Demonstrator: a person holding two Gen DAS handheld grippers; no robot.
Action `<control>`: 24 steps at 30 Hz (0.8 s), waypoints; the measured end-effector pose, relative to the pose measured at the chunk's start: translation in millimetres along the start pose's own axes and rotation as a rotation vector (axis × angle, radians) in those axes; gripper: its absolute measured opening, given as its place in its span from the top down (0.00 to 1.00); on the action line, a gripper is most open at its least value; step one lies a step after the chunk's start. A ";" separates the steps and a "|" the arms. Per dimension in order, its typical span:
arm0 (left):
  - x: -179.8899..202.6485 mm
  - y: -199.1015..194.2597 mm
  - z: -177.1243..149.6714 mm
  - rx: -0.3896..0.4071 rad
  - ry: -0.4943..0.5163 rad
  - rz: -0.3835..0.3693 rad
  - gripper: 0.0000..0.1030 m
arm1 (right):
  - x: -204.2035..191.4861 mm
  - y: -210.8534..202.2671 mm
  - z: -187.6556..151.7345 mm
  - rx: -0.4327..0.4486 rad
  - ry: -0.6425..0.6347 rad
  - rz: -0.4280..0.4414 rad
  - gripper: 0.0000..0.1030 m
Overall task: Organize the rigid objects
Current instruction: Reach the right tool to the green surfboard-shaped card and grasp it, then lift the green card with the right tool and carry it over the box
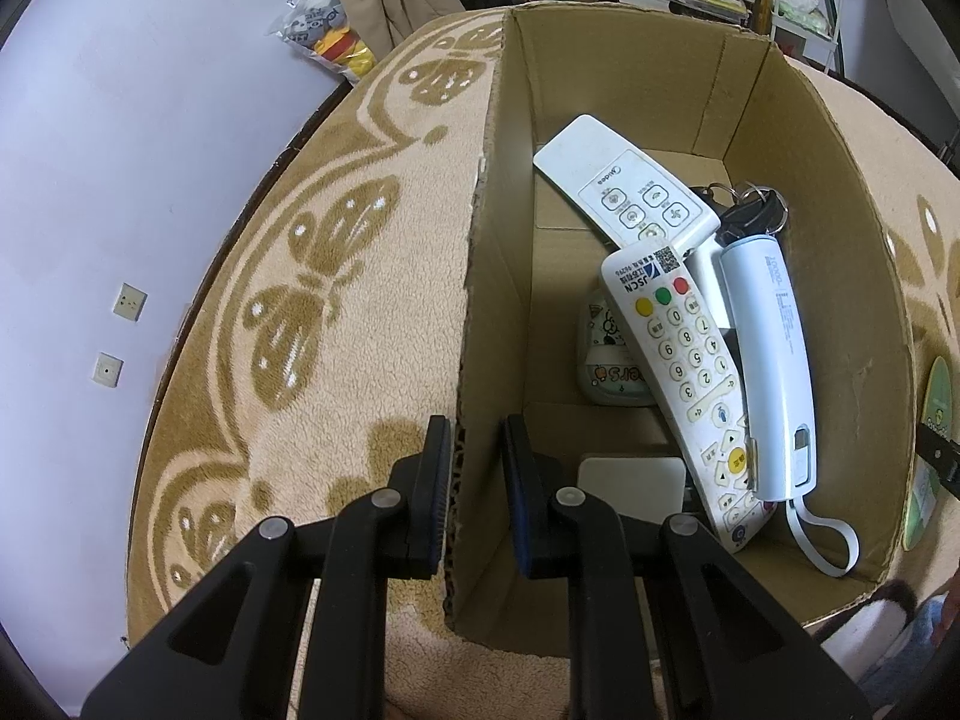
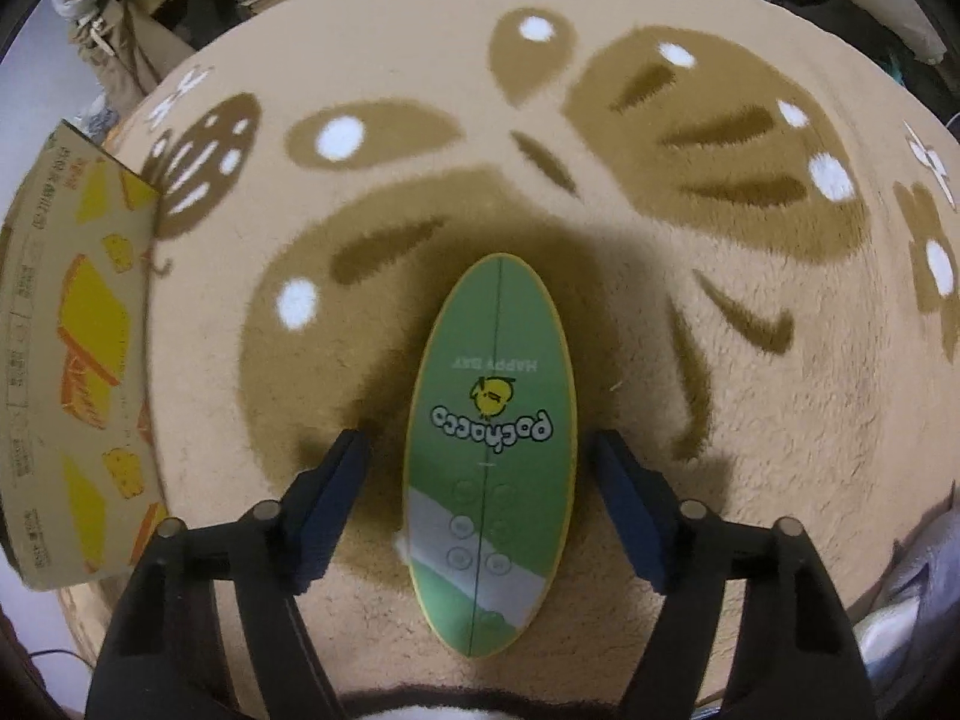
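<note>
R gripper is straddling the green oval case, pads on both sides but gaps showing on both flanks, so not gripping yet, jaws spread w/ the case between them. Case is lying flat on the tan rug, long axis running straight away from my cam, "Pochacco" print facing up.

I'm judging the step as: close on the case, lift, carry to box. To do it well I'm keeping the pads centred on the widest part, square to the curved edges. The oval will likely squirt fwd or back if I'm pinching on the taper. Rug pile is soft, so I'm wanting the tips low enough to catch the side wall, not just the top lip.

L gripper is pinching the near wall of the cardboard box, one pad outside, one inside, nearly pressed together, steadying it.

Farther in, the box is already holding the white numbered remote, the pale blue stick device, the Midea remote and keys. Free floor is mostly at the box's far left corner; I'm aiming the drop there.
</note>
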State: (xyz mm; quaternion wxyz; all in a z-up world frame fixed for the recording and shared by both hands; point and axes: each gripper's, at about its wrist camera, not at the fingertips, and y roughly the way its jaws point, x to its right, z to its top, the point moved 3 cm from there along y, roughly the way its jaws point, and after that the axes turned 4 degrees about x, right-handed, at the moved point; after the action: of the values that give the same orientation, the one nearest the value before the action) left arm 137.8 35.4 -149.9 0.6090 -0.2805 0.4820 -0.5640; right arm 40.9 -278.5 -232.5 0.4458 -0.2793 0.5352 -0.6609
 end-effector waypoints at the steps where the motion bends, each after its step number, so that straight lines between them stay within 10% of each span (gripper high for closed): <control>1: -0.2 0.0 0.0 0.000 0.001 0.001 0.84 | -1.5 -0.5 -1.2 0.006 -0.013 -0.018 0.31; 24: 0.2 0.1 0.0 -0.002 -0.002 -0.001 0.83 | -74.1 -95.3 8.4 0.320 -0.132 0.263 0.42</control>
State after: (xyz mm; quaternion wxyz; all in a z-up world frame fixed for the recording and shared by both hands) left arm 137.9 35.2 -150.0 0.6089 -0.2820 0.4816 -0.5637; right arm 53.4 -213.6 -131.0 0.6007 -0.1754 0.4249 -0.6541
